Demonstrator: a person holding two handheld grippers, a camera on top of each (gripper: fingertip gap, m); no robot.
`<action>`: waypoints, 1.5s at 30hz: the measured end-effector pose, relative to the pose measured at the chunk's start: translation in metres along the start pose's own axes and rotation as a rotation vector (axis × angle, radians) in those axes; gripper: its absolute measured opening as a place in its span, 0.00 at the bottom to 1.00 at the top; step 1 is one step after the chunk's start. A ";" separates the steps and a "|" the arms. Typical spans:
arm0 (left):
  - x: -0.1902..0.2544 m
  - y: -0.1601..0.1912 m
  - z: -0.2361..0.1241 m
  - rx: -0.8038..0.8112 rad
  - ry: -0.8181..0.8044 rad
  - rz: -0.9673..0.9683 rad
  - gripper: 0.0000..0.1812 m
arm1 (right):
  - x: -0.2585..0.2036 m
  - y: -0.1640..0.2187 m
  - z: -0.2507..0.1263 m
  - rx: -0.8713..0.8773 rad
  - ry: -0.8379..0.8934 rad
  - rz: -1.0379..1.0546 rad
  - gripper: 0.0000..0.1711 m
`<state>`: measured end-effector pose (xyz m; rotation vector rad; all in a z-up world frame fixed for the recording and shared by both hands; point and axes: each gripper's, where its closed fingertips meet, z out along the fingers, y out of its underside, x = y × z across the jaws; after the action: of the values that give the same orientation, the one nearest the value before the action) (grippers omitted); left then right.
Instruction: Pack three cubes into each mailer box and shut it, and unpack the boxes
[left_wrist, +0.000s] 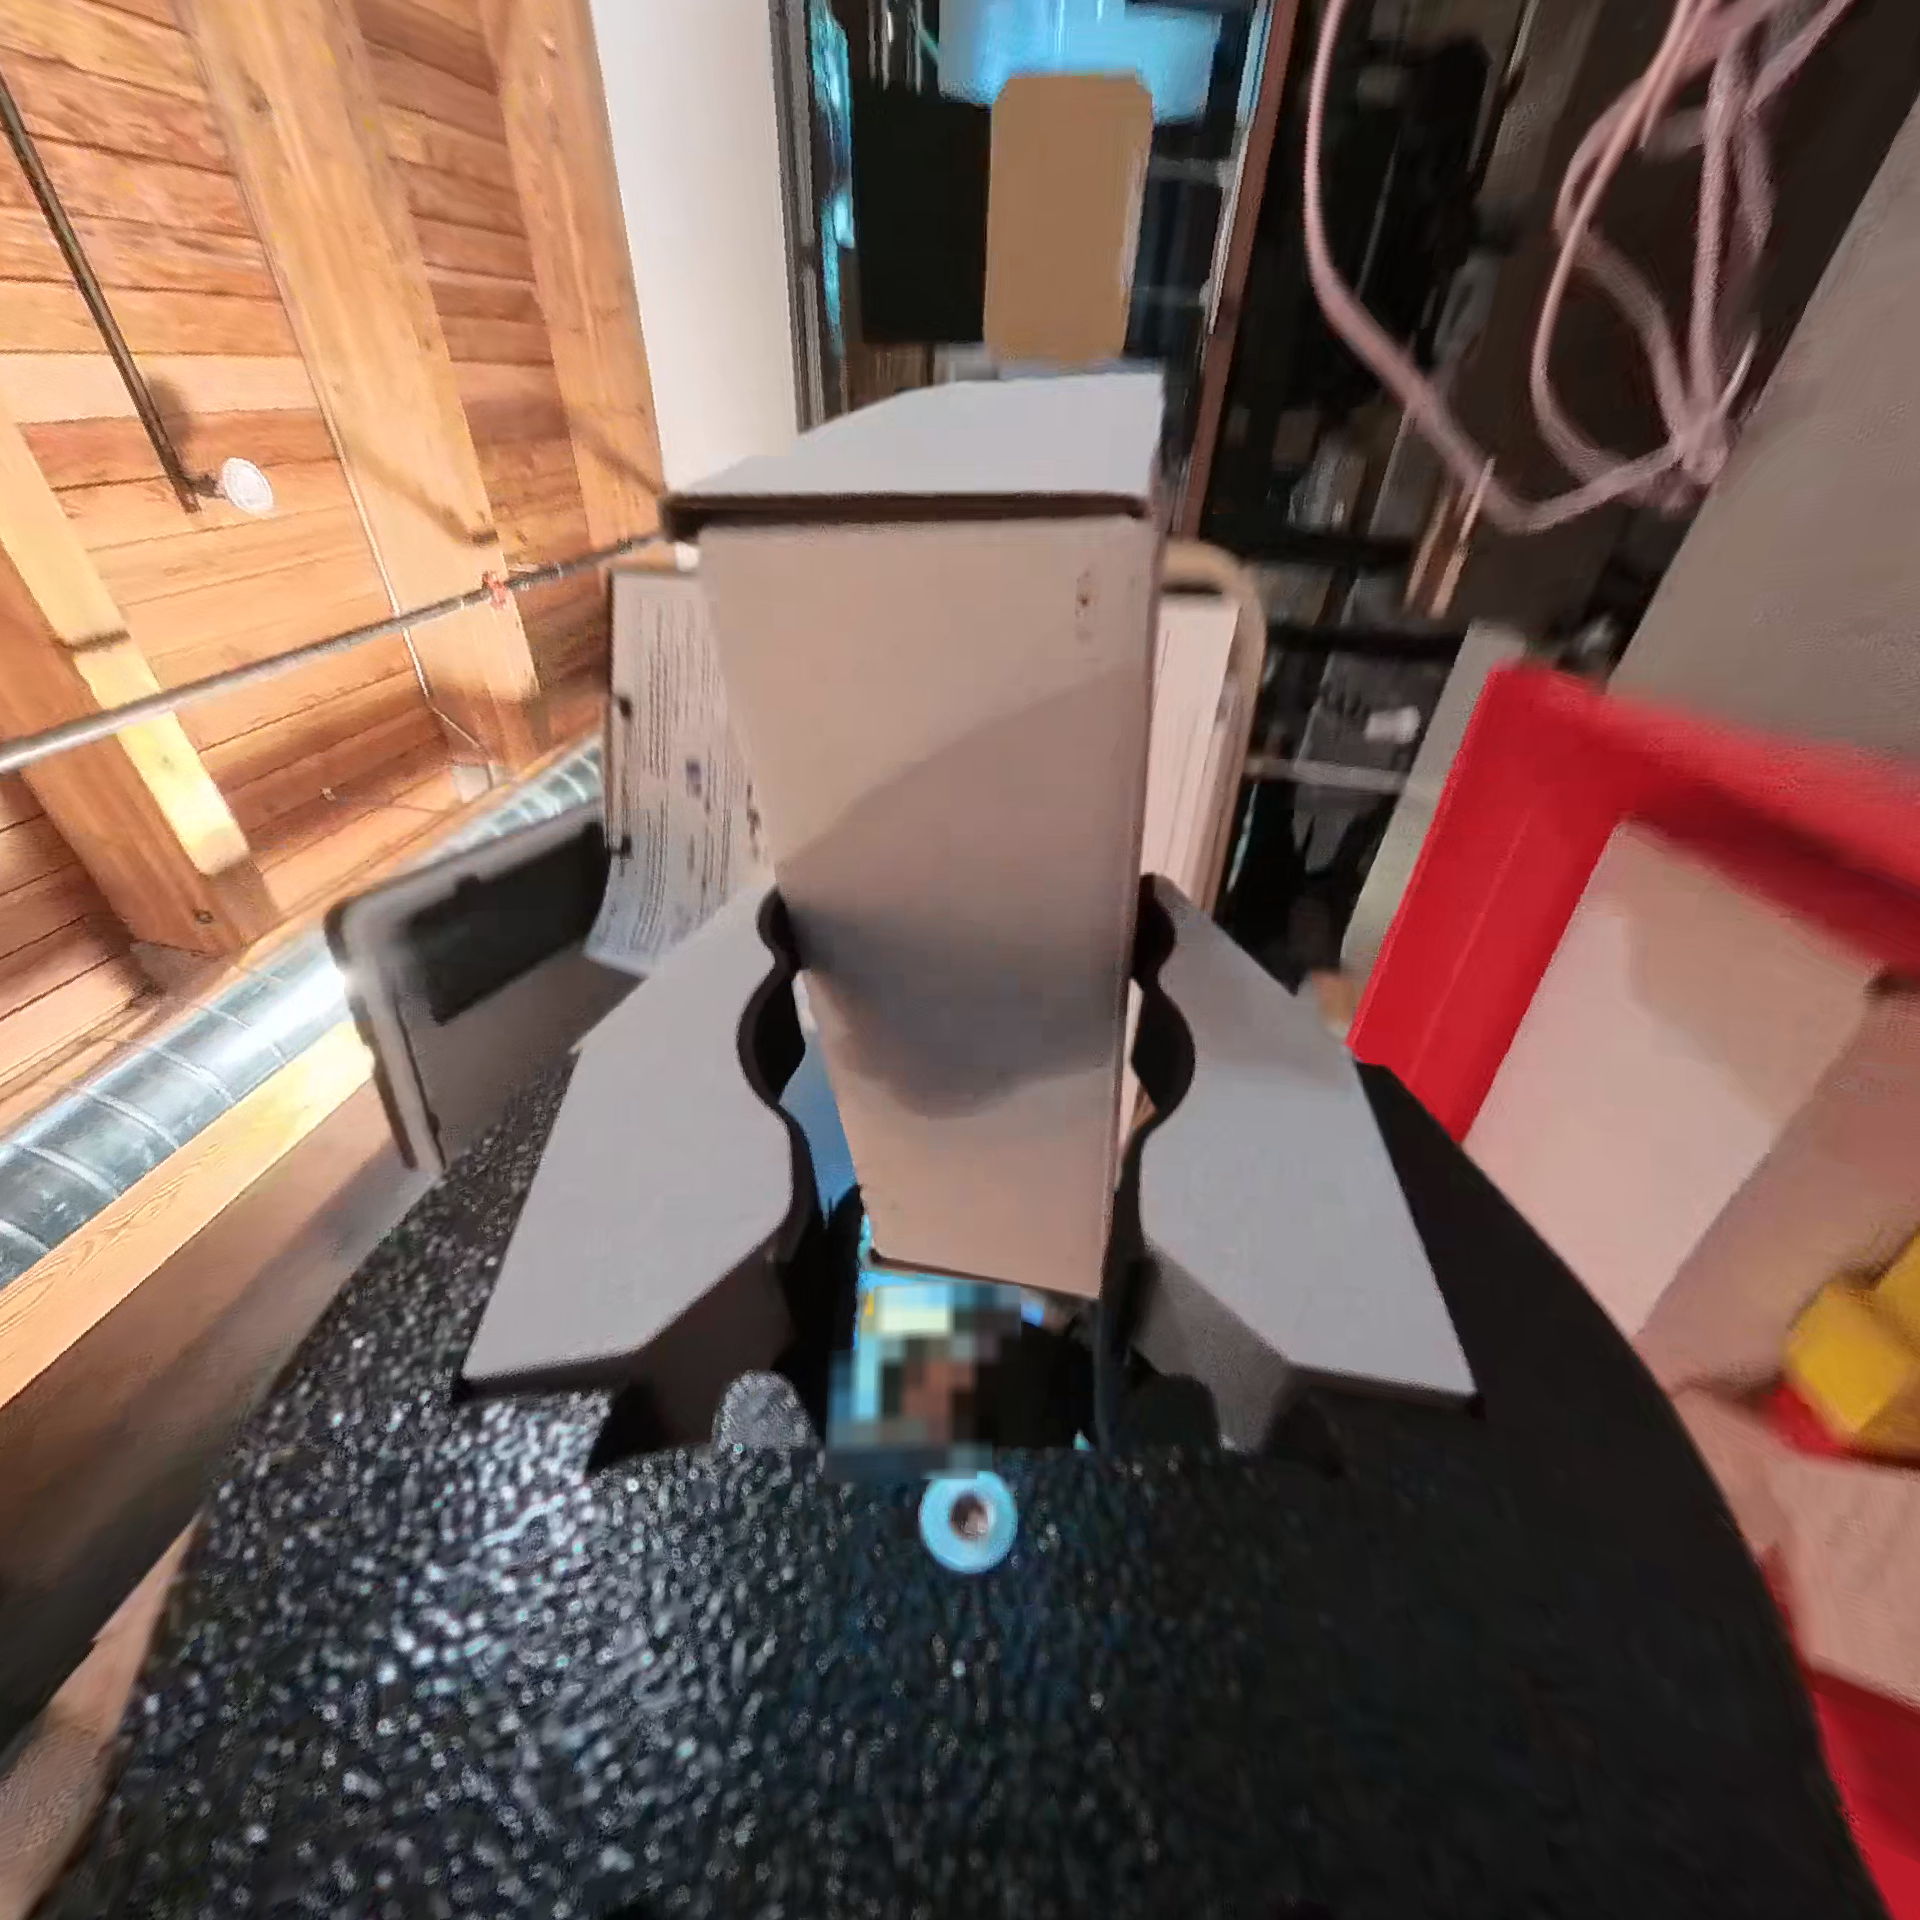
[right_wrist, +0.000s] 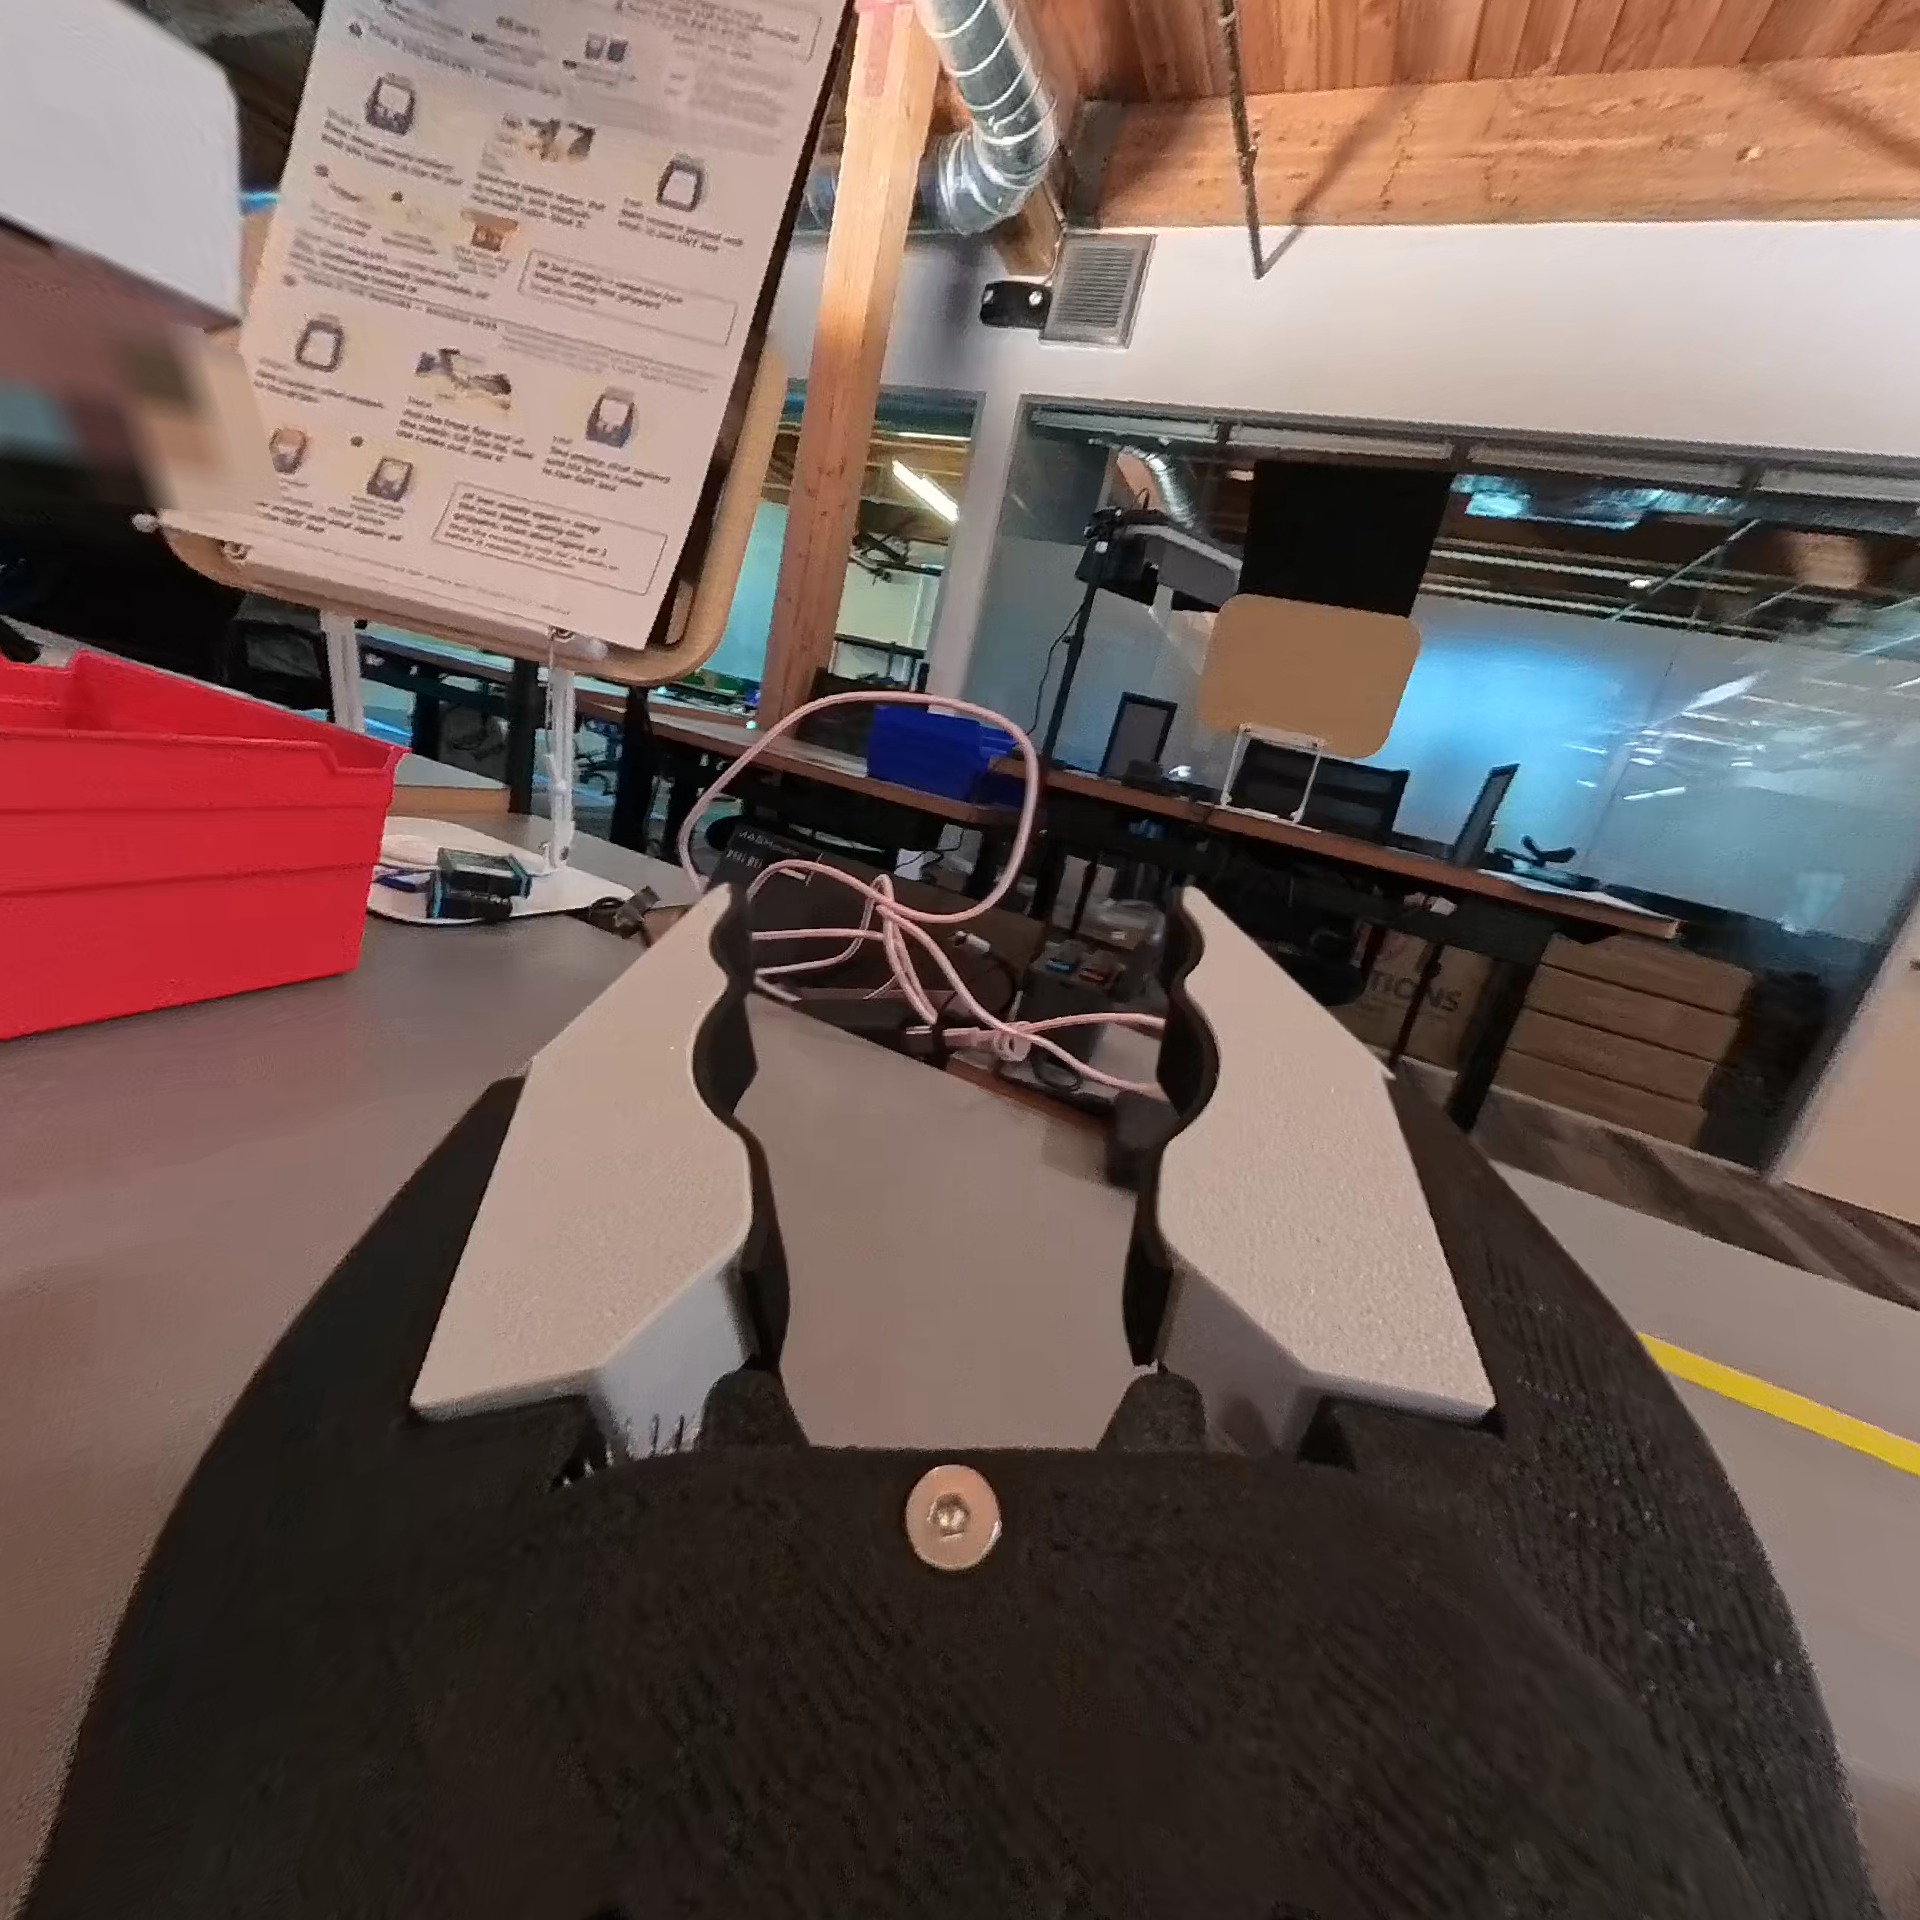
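**Left gripper lifts a mailer box; right gripper idle**

Left wrist view: left gripper (left_wrist: 961, 1060) tilted upward, toward the wooden ceiling. Jaws pinched on a white cardboard mailer box (left_wrist: 940, 821), held by its narrow sides, its lid flap seemingly tucked shut. Box is raised off the worktop; contents hidden. To the right, motion-blurred, a red plastic bin (left_wrist: 1621, 790) with a pale inner floor, and a yellow cube (left_wrist: 1860, 1361) with something red under it at the frame edge.

Right wrist view: at far left, the red plastic bin (right_wrist: 177, 883) sits on the grey worktop (right_wrist: 260, 1164); behind it a printed instruction sheet on a stand (right_wrist: 520, 312). Right gripper (right_wrist: 961, 1049) low over the worktop, jaws spread, nothing between them. Pink cable (right_wrist: 935, 966) tangled beyond.

Progress, as judged: one box looks closed and in hand, so either packing is partly done or unpacking is about to begin; cannot tell which. At least one cube is loose. Other boxes not in view.
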<state>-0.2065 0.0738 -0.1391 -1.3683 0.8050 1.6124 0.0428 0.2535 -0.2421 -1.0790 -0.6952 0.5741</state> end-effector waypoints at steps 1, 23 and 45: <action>-0.001 -0.023 -0.004 0.033 0.013 -0.027 0.35 | 0.005 -0.002 -0.001 0.009 0.021 -0.005 0.45; 0.182 -0.268 -0.024 0.084 0.334 0.076 0.35 | 0.089 -0.006 -0.074 -0.017 0.075 -0.199 0.39; 0.195 -0.307 -0.093 0.364 0.676 -0.324 0.64 | 0.067 -0.016 -0.077 -0.018 0.011 -0.327 0.36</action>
<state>0.1030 0.1624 -0.3323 -1.6767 1.1262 0.6975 0.1454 0.2503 -0.2351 -0.9582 -0.8485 0.2810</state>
